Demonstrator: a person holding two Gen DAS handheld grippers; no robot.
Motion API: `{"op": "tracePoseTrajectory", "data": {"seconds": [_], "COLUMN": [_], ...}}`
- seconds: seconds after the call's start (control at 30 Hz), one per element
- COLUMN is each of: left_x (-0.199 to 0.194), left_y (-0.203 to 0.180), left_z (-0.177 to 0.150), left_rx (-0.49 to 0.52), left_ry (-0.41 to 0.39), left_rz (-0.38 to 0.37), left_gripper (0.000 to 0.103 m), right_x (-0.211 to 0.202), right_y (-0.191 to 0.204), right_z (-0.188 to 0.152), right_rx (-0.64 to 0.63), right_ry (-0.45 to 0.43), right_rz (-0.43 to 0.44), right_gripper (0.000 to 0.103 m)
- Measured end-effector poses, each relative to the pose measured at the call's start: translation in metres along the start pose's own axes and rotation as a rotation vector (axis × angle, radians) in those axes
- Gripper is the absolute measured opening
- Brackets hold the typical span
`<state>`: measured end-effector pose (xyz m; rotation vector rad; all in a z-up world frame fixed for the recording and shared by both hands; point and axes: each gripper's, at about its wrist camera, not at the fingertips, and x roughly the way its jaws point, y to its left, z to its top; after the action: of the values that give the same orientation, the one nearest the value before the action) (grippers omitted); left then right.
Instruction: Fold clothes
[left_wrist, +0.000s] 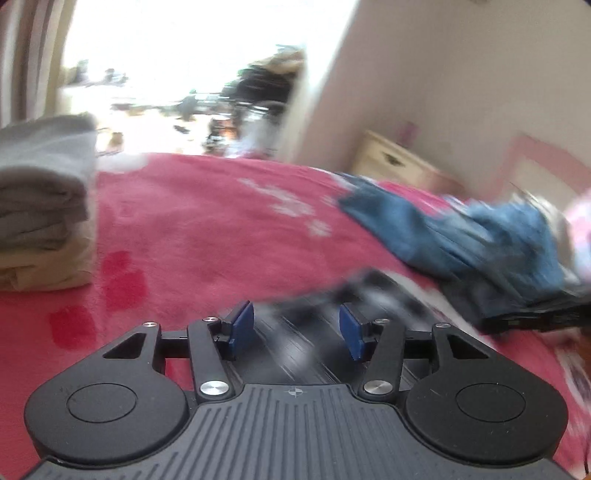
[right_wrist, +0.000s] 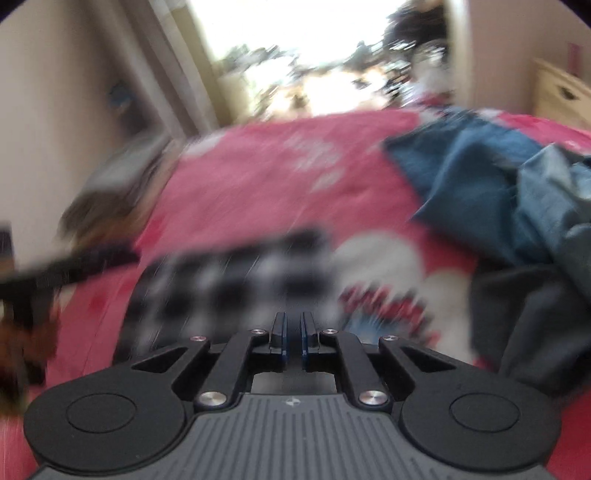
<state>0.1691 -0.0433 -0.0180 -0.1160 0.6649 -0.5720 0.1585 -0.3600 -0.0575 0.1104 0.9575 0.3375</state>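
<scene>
A black-and-white checked garment (left_wrist: 373, 291) lies blurred on the pink bedspread (left_wrist: 221, 229). My left gripper (left_wrist: 296, 328) hovers over its near end with the blue pads (left_wrist: 242, 325) well apart, and the cloth runs under the gap without being pinched. In the right wrist view the same checked garment (right_wrist: 229, 273) spreads just ahead of my right gripper (right_wrist: 293, 332). That gripper's jaws stand almost together with nothing visible between them. A crumpled blue denim piece (left_wrist: 461, 240) (right_wrist: 480, 192) lies at the right.
A folded stack of grey and beige clothes (left_wrist: 40, 206) sits at the bed's left. A dark grey garment (right_wrist: 524, 325) lies under the denim. A cream nightstand (left_wrist: 395, 162) stands by the wall. A blurred dark shape (right_wrist: 55, 273) reaches in from the left.
</scene>
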Motion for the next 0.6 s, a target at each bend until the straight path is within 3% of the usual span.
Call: {"op": "tracePoseTrajectory", "data": {"seconds": [0.13, 0.2, 0.27, 0.37, 0.47, 0.6], "left_x": [-0.015, -0.022, -0.03, -0.035, -0.024, -0.015], "left_y": [-0.024, -0.028, -0.034, -0.048, -0.062, -0.063], "left_z": [-0.033, -0.044, -0.051, -0.063, -0.081, -0.097], "left_rx": [0.09, 0.081, 0.084, 0.129, 0.193, 0.198], "left_ry": [0.104, 0.133, 0.136, 0.153, 0.217, 0.248], "left_rz": [-0.037, -0.023, -0.033, -0.037, 0.007, 0.06], "left_gripper": [0.051, 0.051, 0.051, 0.051, 0.051, 0.051], "right_x": [0.024, 0.018, 0.001, -0.023, -0.017, 0.009], "right_y": [-0.004, -0.008, -0.004, 0.015, 0.028, 0.037], "right_z": [-0.032, -0.034, -0.031, -0.035, -0.05, -0.085], "right_rx": [0.016, 0.096, 0.174, 0.2, 0.246, 0.24], "right_ry": [0.123, 0.077, 0.008, -0.079, -0.065, -0.061], "right_rz": [-0.11, -0.119, -0.123, -0.092, -0.094, -0.216], "right_gripper": [0.004, 0.003, 0.009, 0.009, 0.01, 0.007]}}
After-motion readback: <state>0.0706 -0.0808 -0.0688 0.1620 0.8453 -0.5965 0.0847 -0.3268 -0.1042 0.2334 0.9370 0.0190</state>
